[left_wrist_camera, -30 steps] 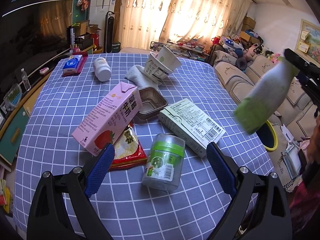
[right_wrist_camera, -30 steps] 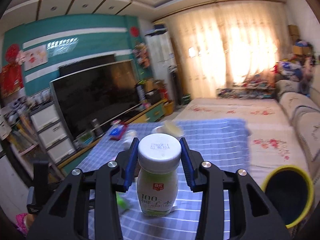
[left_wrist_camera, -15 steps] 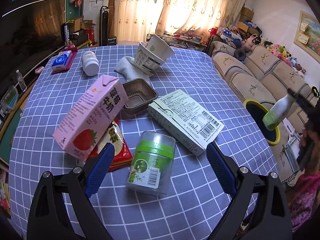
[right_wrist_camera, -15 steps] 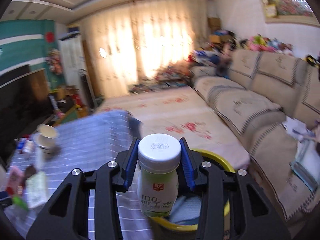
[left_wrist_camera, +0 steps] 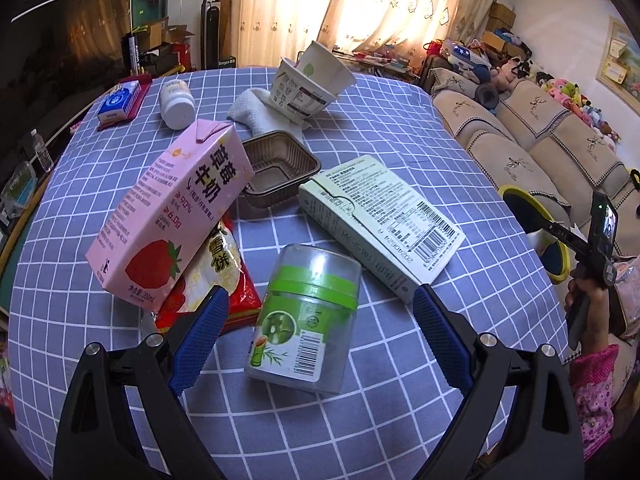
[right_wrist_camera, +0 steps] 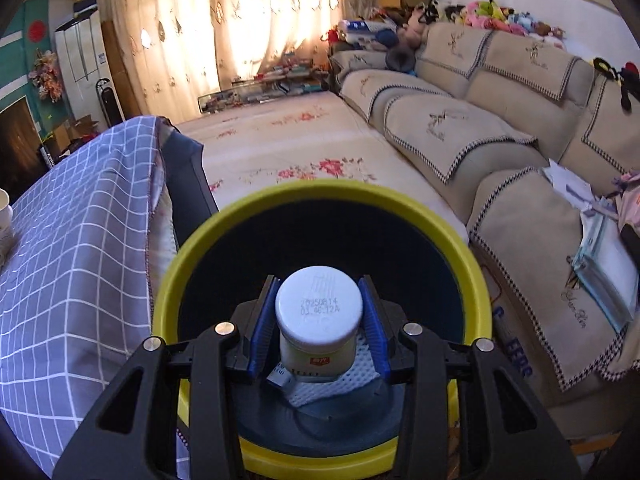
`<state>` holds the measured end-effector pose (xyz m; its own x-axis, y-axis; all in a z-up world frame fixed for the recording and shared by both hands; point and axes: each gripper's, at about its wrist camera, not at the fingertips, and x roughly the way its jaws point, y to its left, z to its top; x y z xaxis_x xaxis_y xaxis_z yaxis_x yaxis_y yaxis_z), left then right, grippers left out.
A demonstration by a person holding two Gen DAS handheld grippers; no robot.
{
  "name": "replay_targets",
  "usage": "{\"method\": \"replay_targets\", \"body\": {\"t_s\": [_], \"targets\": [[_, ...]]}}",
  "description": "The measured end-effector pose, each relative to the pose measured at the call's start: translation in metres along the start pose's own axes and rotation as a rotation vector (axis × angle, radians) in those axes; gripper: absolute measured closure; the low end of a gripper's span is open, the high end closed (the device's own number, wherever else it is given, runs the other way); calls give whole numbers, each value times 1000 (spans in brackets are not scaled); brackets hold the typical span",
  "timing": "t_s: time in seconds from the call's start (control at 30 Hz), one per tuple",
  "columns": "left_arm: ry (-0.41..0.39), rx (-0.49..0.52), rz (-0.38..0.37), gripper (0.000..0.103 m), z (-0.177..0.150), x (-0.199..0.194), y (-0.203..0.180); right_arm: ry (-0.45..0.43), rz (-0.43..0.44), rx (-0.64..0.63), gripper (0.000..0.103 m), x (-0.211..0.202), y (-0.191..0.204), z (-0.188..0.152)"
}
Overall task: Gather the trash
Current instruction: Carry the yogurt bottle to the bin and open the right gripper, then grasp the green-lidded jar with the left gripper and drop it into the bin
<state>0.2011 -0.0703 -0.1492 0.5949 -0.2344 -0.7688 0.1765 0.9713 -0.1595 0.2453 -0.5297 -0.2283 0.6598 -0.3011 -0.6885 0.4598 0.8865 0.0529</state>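
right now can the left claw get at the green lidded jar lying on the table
Probably yes: the left claw is open with the green-lidded jar lying between its fingers, nothing over it. The pink carton and red packet sit close beside.

2 cartons (left_wrist_camera: 172, 216), 2 jars (left_wrist_camera: 308, 312), 1 tray (left_wrist_camera: 276, 168), 1 bin (right_wrist_camera: 320, 208)

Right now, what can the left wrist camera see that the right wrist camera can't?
Only the left wrist view shows the open left gripper, the green-lidded jar, the pink milk carton and the pale green box. Only the right wrist view shows the white-capped bottle clamped in the right gripper. Both show the yellow-rimmed bin and the checked tablecloth.
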Motion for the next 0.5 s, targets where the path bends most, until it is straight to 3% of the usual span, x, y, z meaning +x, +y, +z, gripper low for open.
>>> {"method": "replay_targets", "body": {"t_s": [0.37, 0.5], "targets": [[24, 13, -6, 11, -4, 7, 6, -50, 27, -22, 55, -35, 17, 5], [47, 25, -13, 22, -8, 11, 6, -61, 50, -23, 54, -45, 21, 5]]}}
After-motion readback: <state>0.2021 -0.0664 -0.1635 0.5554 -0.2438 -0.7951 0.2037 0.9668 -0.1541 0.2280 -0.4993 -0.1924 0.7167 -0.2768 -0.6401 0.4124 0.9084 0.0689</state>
